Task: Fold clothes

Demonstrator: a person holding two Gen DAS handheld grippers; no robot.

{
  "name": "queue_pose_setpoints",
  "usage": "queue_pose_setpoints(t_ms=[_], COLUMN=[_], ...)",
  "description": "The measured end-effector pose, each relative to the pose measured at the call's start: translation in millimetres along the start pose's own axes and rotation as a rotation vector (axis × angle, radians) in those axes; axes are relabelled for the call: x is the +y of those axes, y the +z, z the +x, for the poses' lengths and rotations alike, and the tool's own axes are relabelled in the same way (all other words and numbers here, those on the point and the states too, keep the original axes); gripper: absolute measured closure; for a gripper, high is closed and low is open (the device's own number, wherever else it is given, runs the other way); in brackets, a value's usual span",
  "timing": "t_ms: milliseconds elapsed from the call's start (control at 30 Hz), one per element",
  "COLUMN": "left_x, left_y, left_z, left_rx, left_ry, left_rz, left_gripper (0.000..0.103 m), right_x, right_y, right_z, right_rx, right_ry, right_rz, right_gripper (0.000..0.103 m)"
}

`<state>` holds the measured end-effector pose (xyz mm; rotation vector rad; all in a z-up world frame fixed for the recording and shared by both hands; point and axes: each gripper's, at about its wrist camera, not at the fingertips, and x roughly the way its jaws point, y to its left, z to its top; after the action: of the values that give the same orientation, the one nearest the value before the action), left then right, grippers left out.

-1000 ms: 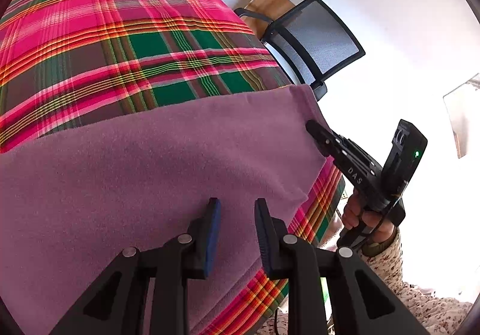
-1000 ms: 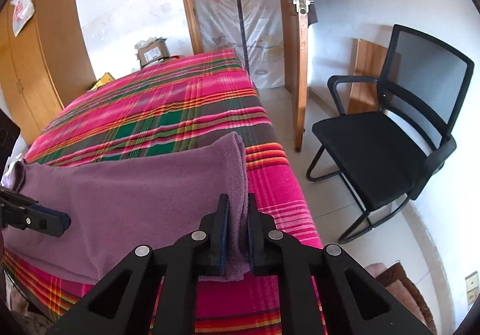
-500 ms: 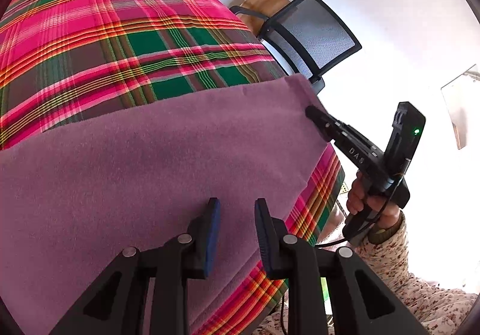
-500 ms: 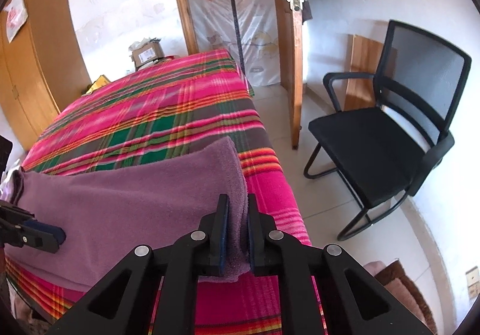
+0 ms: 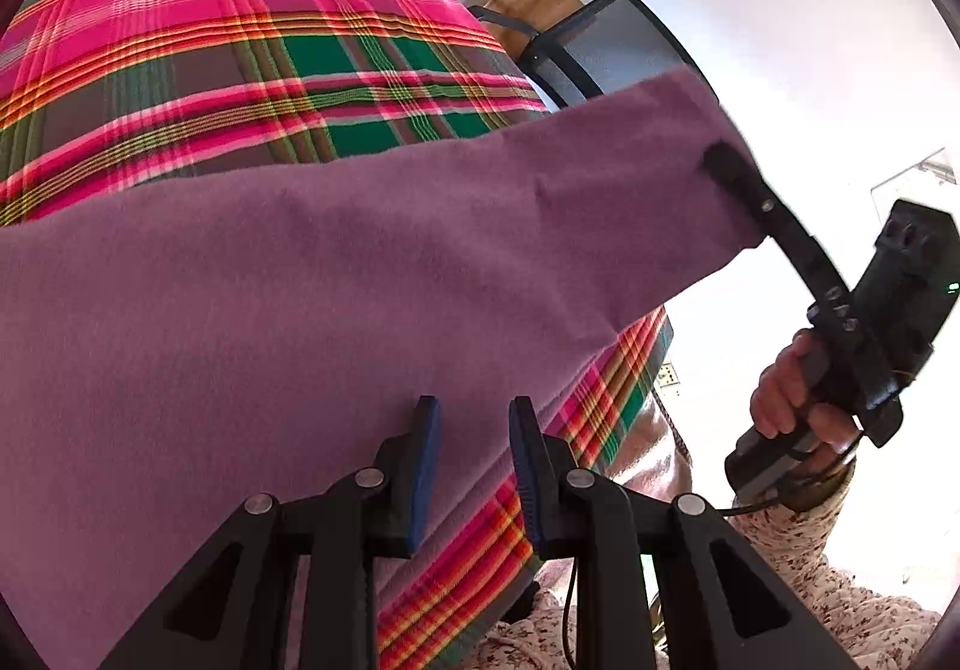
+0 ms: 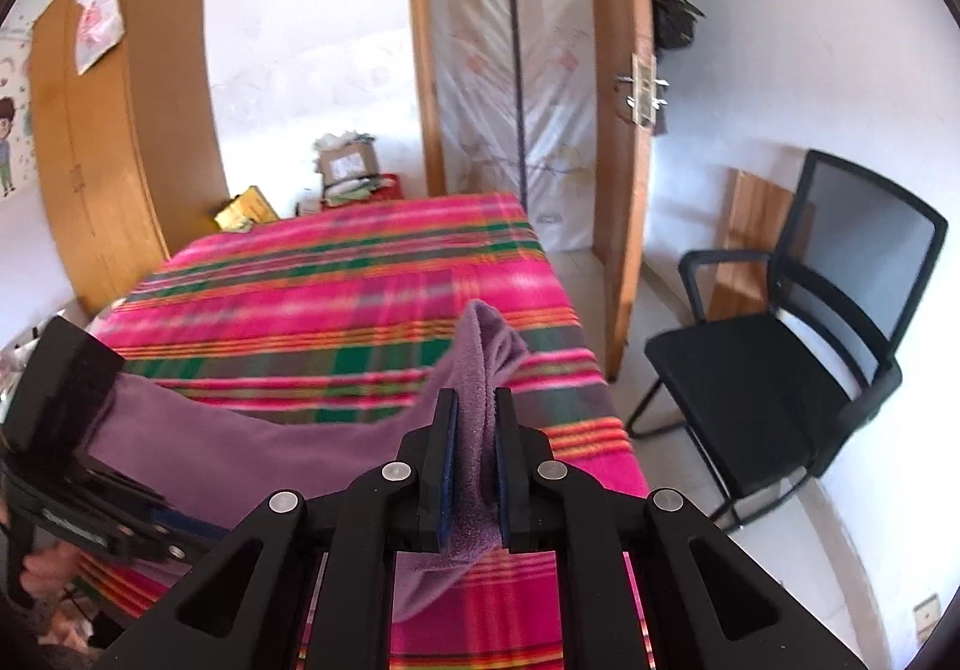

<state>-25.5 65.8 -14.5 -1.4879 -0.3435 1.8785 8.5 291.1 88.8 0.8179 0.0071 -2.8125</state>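
Plaid pink-and-green bedspread carries a purple fleece garment, its 3 o'clock end raised clear. Right gripper clamps that bunched end; left gripper hovers above cloth, fingers parted, holding nothing.

Home bedroom, plaid-covered bed, wooden wardrobe, wooden door, mesh chair
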Motion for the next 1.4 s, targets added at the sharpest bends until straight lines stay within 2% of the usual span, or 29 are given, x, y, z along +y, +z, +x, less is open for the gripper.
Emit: queue_pose_setpoints(t_ms=[200, 400, 533, 667, 800, 900, 1033, 1133, 1400], left_x=[13, 26, 33, 34, 35, 39, 37, 28, 36], left_y=[-11, 11, 30, 42, 51, 55, 58, 57, 49], left_z=[-16, -26, -20, -11, -2, 1, 5, 8, -7], left_rx=[-0.016, -0.079, -0.089, -0.080, -0.080, -0.090, -0.097, -0.108, -0.149], left_ry=[-0.011, -0.036, -0.013, -0.061, -0.063, -0.097, -0.078, -0.043, -0.048], left_rz=[-0.023, -0.111, -0.159, -0.186, -0.220, -0.268, -0.281, -0.242, -0.264], left_gripper=[0.079, 0.078, 0.078, 0.078, 0.078, 0.078, 0.078, 0.078, 0.078], right_x=[44, 79, 79, 70, 65, 60, 57, 58, 74], right_y=[7, 17, 23, 23, 20, 20, 18, 17, 24], right_z=[-9, -18, -32, -45, -52, -59, -62, -61, -62], right_rx=[-0.014, -0.047, -0.091, -0.119, -0.126, -0.140, -0.147, -0.142, -0.155], right_ry=[0.068, 0.131, 0.121, 0.098, 0.078, 0.071, 0.072, 0.079, 0.126], right_rz=[-0.063, -0.108, -0.105, -0.075, -0.064, -0.051, -0.040, -0.036, -0.044], right_gripper=[0.092, 0.092, 0.092, 0.092, 0.092, 0.092, 0.092, 0.092, 0.092])
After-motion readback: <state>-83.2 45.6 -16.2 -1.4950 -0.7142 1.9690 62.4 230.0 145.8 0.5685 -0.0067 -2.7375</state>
